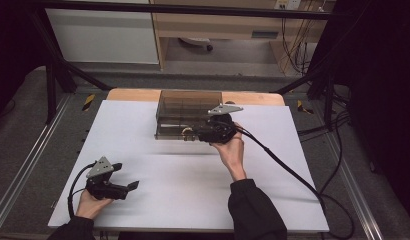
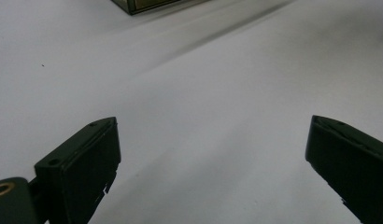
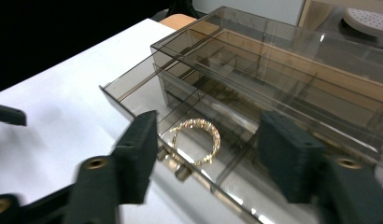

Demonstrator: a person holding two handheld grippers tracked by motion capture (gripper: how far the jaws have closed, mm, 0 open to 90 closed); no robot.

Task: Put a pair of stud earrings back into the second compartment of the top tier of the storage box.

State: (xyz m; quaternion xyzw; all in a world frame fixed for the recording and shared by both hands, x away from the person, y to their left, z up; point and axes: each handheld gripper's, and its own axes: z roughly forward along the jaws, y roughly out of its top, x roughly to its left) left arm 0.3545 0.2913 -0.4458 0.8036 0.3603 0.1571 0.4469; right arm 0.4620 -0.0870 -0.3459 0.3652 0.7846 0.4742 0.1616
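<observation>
The gold bracelet (image 3: pixel 197 141) lies flat in the open drawer (image 3: pixel 147 95) just ahead between the right gripper (image 3: pixel 210 149) fingers, spread wide, empty; the left gripper (image 2: pixel 213 158), equally open and empty, sits well apart.

Lighting is uneven: the white tabletop (image 1: pixel 143 140) is brightly and evenly lit from above, while the surroundings fall to near black at both sides of the high view. A soft, faint shadow band lies on the tabletop just ahead of the left hand-held gripper (image 2: pixel 213 154). In the right gripper view, the right hand-held gripper (image 3: pixel 208 154) is blurred and out of focus; beyond it the smoked clear box (image 3: pixel 273 79) is sharper, with pale glare along its edges. All views are slightly grainy.
</observation>
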